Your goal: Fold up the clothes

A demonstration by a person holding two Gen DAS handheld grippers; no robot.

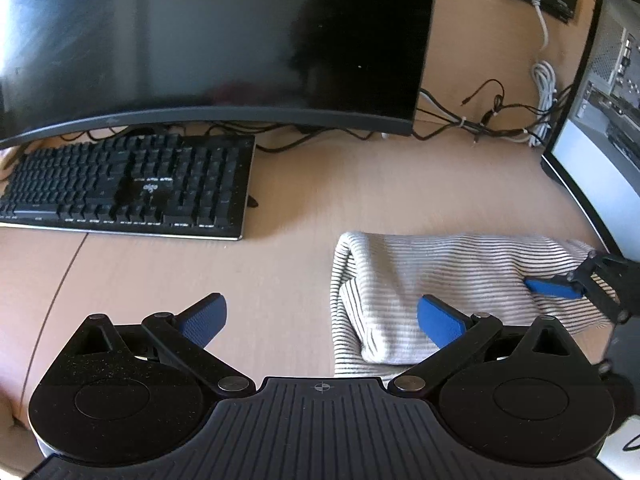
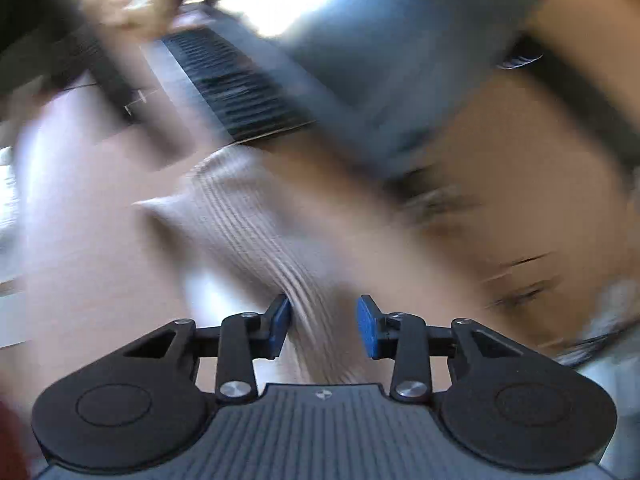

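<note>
On desk [image 1: 304, 200], folded striped garment [image 1: 420, 276]

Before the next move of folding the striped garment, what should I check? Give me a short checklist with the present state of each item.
1. Left claw open: ok, jaws spread wide.
2. Left claw holding cloth: not ok, it holds nothing; one pad overlaps the striped garment.
3. Right claw open: ok, a gap shows.
4. Right claw touching the garment: cannot tell, that view is blurred.
5. Keyboard apart from the garment: ok.
6. Garment lying on the desk: ok.
</note>
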